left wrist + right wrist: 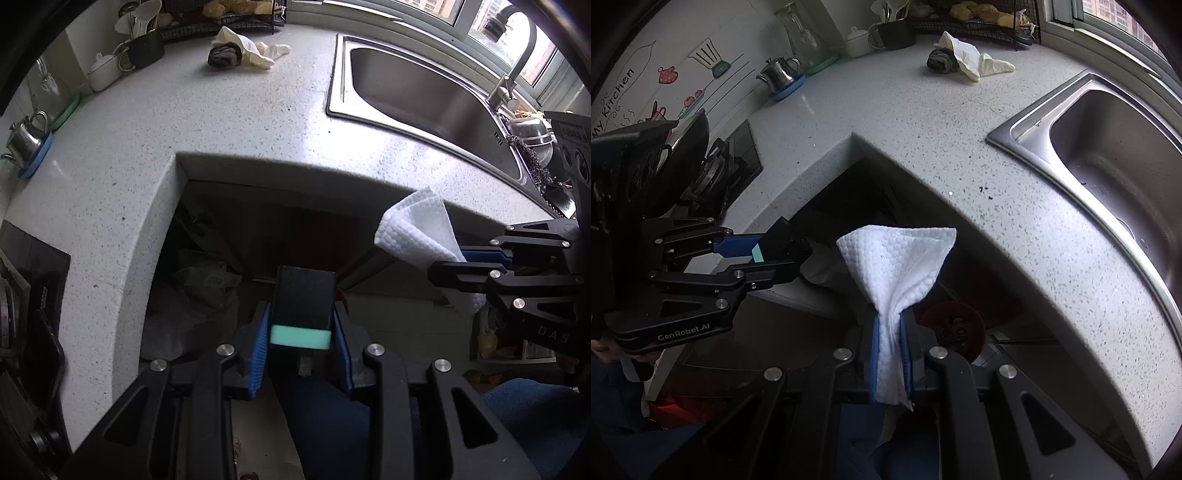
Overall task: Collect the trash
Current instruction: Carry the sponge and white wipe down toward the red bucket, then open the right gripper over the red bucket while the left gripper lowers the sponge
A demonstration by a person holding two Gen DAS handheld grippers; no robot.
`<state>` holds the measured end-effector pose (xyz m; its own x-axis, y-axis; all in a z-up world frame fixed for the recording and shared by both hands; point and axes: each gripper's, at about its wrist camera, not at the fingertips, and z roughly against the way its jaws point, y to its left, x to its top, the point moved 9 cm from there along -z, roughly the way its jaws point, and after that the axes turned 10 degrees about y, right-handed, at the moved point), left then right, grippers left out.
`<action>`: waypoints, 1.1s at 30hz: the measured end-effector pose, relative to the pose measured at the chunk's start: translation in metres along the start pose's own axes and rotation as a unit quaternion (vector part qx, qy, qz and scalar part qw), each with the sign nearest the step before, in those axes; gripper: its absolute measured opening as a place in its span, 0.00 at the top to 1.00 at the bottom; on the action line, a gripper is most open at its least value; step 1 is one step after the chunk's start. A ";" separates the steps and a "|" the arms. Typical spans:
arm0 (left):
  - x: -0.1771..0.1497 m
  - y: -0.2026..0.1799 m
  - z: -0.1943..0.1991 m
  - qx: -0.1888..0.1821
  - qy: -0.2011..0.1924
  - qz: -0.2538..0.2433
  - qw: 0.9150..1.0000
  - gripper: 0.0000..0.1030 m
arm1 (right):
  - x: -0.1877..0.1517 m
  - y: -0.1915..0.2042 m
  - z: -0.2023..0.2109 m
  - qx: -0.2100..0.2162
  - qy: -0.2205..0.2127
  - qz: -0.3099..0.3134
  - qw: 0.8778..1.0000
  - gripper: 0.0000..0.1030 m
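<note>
The left hand-held gripper (301, 325) clamped a sponge (303, 306); the right hand-held gripper (891, 347) pinched a tissue (897, 266). Both hung beyond the table (229, 122) edge; best released only once squarely over a bin.

Two black two-finger grippers are in view, the left gripper (301, 332) and the right gripper (891, 345). One dark sponge block with a mint-green layer (303, 306). One white embossed paper towel (897, 266). One stainless steel sink (424, 99). One small steel teapot (781, 72). One crumpled cream cloth (975, 61). One white lidded sugar pot (103, 72).
</note>
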<state>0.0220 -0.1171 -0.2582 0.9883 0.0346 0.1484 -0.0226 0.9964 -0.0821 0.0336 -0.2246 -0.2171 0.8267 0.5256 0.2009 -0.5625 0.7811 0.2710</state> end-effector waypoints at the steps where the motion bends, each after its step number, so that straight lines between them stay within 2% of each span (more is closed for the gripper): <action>1: -0.004 -0.002 -0.006 0.000 0.004 0.000 1.000 0.71 | -0.005 -0.001 -0.006 0.000 0.004 -0.002 1.000 0.91; 8: -0.017 -0.012 -0.059 -0.012 0.038 0.008 0.999 0.71 | -0.034 -0.015 -0.060 -0.002 0.040 -0.028 0.999 0.91; 13: -0.018 -0.010 -0.118 -0.035 0.052 0.007 0.998 0.71 | -0.044 -0.034 -0.111 -0.010 0.061 -0.043 0.997 0.91; 18: -0.020 0.006 -0.189 -0.032 0.060 0.014 0.998 0.71 | -0.049 -0.061 -0.185 -0.013 0.079 -0.066 0.995 0.91; 25: -0.033 0.028 -0.291 -0.028 0.084 0.023 0.996 0.71 | -0.055 -0.086 -0.288 -0.026 0.088 -0.067 0.993 0.91; 31: -0.047 0.041 -0.341 -0.019 0.101 0.022 0.994 0.71 | -0.060 -0.105 -0.363 -0.025 0.113 -0.073 0.991 0.90; 33: -0.052 0.046 -0.352 -0.016 0.102 0.019 0.994 0.71 | -0.058 -0.107 -0.380 -0.037 0.118 -0.067 0.990 0.90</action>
<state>0.0229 -0.1004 -0.6169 0.9969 0.0526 -0.0584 -0.0591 0.9915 -0.1162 0.0510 -0.2105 -0.6152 0.8789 0.4732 -0.0601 -0.4526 0.8670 0.2085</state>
